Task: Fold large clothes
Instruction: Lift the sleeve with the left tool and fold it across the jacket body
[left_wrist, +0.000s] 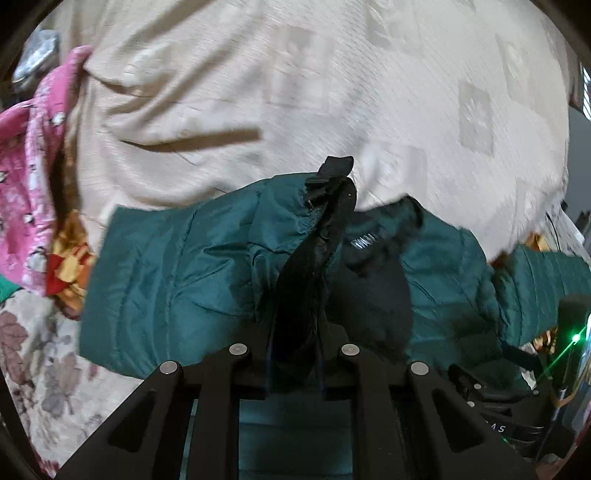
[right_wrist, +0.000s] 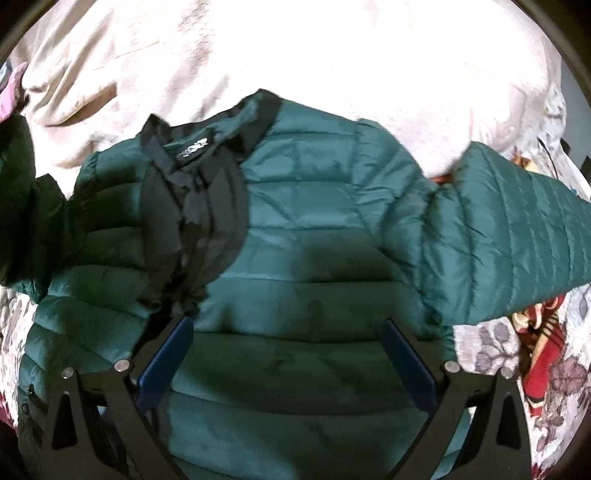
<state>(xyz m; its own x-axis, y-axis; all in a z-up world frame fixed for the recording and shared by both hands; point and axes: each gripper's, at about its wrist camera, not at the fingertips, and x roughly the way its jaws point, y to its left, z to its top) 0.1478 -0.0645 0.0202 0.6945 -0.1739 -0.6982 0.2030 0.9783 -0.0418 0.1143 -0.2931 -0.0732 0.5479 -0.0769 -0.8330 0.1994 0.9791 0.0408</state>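
Observation:
A dark green quilted puffer jacket (right_wrist: 314, 251) with black lining and collar (right_wrist: 192, 192) lies on a cream bedspread. In the left wrist view my left gripper (left_wrist: 295, 369) is shut on the jacket's black front edge (left_wrist: 317, 258), which rises from the jaws; the green body (left_wrist: 166, 266) spreads to the left and a sleeve (left_wrist: 546, 280) runs right. My right gripper (right_wrist: 284, 354) is open, its blue pads (right_wrist: 166, 358) spread just above the jacket's chest. The jacket's right sleeve (right_wrist: 517, 236) stretches out to the right.
The cream bedspread (left_wrist: 332, 92) fills the far side. A pink patterned garment (left_wrist: 33, 192) and a red-yellow cloth (left_wrist: 70, 266) lie at the left. A floral sheet (right_wrist: 535, 369) covers the near edges. A green light (left_wrist: 575, 338) glows at the right on dark equipment.

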